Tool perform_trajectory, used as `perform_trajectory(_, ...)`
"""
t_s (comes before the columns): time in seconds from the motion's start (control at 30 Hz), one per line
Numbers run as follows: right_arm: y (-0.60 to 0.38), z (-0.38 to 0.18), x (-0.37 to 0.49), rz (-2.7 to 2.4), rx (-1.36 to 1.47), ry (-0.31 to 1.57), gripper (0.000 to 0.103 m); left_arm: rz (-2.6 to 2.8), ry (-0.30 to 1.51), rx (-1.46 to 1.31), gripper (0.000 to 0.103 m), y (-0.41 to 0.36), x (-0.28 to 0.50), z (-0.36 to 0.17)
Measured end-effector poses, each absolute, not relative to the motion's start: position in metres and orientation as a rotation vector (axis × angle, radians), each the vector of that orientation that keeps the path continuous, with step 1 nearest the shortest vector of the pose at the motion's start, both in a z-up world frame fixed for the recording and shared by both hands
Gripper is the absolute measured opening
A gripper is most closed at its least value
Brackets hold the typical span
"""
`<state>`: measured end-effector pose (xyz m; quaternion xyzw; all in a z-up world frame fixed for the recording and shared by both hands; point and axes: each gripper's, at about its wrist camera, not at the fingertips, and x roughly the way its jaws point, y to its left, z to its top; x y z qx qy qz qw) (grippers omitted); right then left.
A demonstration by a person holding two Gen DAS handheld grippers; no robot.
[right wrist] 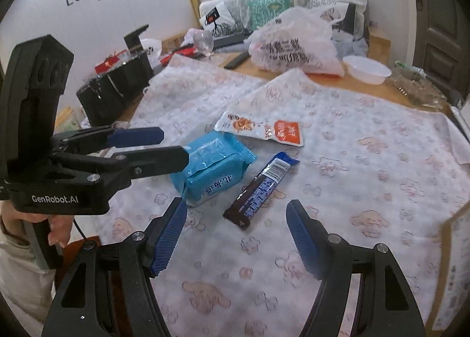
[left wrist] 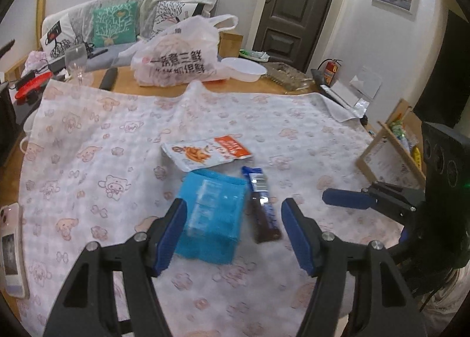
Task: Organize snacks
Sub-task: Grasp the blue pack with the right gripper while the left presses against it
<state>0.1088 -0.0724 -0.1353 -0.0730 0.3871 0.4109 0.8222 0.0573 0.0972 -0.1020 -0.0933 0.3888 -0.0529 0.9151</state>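
- Nearest the lens: left hand-held gripper (left wrist: 235, 228), jaws spread wide and holding nothing. Its left finger (left wrist: 173, 231) sits just beside the blue snack pack's near-left edge; touching or not, I cannot tell. Judged to be lining up on that pack.
- Blue snack pack (right wrist: 213, 168) lies flat mid-bench on the patterned cloth (right wrist: 367, 161), printed face up, easy to pinch across its sides. In the right wrist view the left hand-held gripper reaches in from the left over the pack's left end.
- White-and-orange pouch (right wrist: 261, 129) lies flat just beyond the pack, toward the far edge of the bench, apparently untouched.
- Dark chocolate bar (right wrist: 261, 187) lies just right of the pack, angled, blue end toward the far edge. Three snacks clustered together, likely waiting to be sorted.
- Right hand-held gripper (right wrist: 236, 237) also open and empty, hovering on the near side of the bar, which sits between its fingers' line of sight.
- Wooden rack (left wrist: 390, 155) stands at the bench's right edge with packets already in it; probably the destination.
- Far edge: plastic bag (left wrist: 176, 55), white bowl (left wrist: 243, 68), wine glass (left wrist: 77, 61), outside the work.
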Motion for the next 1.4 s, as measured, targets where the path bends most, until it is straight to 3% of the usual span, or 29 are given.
perform_trajectory(0.27, -0.050, -0.167, 0.144, 0.816, -0.157, 0.877, 0.066, -0.144, 0.806, -0.211, 0.063, 0.109, 0.084, -0.112)
perform_trajectory(0.33, -0.045, -0.174, 0.151, 0.808, -0.168, 0.884, 0.056, -0.150, 0.813, -0.209, 0.063, 0.110, 0.091, -0.112)
perform_trajectory(0.53, -0.034, -0.186, 0.156, 0.806, -0.227, 0.859, 0.042, -0.109, 0.855, -0.181, 0.063, 0.113, 0.101, -0.128)
perform_trajectory(0.97, -0.044, -0.172, 0.136, 0.814, -0.244, 0.843, 0.043, -0.252, 0.935, -0.280, 0.064, 0.108, 0.093, -0.144)
perform_trajectory(1.4, -0.018, -0.157, 0.119, 0.913, -0.129, 0.899, 0.057, -0.181, 0.810, -0.334, 0.064, 0.155, 0.068, -0.126)
